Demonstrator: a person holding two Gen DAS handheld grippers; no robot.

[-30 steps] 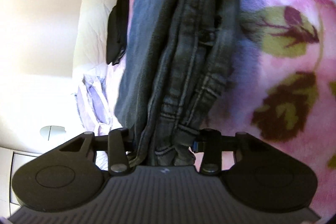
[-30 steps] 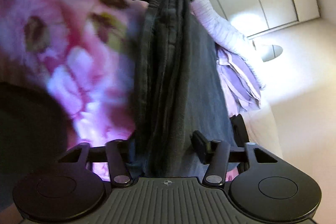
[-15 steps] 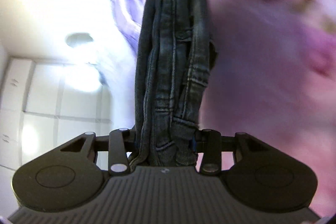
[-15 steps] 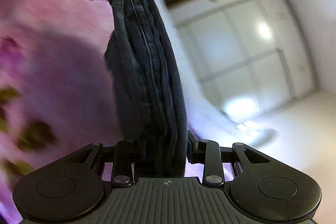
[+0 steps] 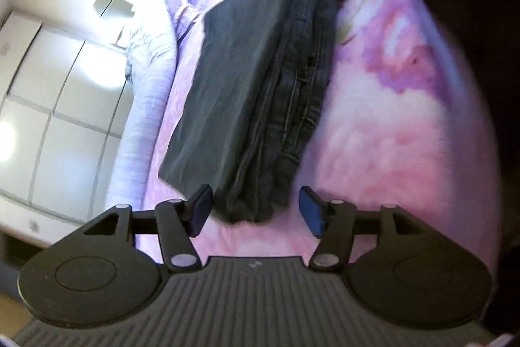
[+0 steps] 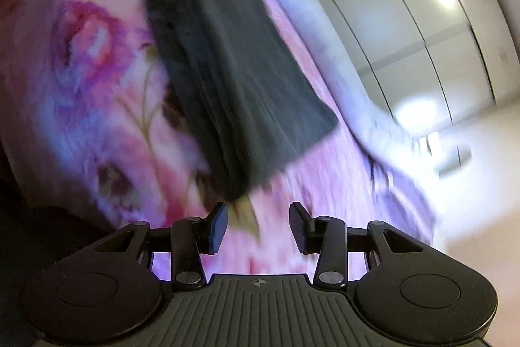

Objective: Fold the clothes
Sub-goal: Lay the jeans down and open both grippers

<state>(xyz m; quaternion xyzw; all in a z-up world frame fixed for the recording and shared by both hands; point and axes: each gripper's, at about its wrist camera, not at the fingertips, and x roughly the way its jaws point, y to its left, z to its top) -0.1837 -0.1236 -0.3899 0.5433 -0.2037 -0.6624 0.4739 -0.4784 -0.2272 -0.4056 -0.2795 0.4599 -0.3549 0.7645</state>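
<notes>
Here, folded dark denim jeans (image 5: 260, 93), thick layered slab, plush floral blanket (image 5: 390, 119)

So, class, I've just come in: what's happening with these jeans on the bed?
A person with a gripper in each hand is folding clothes on a bed. The folded dark jeans lie on the pink floral blanket. Both grippers are letting go: the left gripper has its jaws opening around the near end of the jeans without pressing it, and the right gripper is opening too, with nothing between its jaws. A white wardrobe stands beyond the bed.
</notes>
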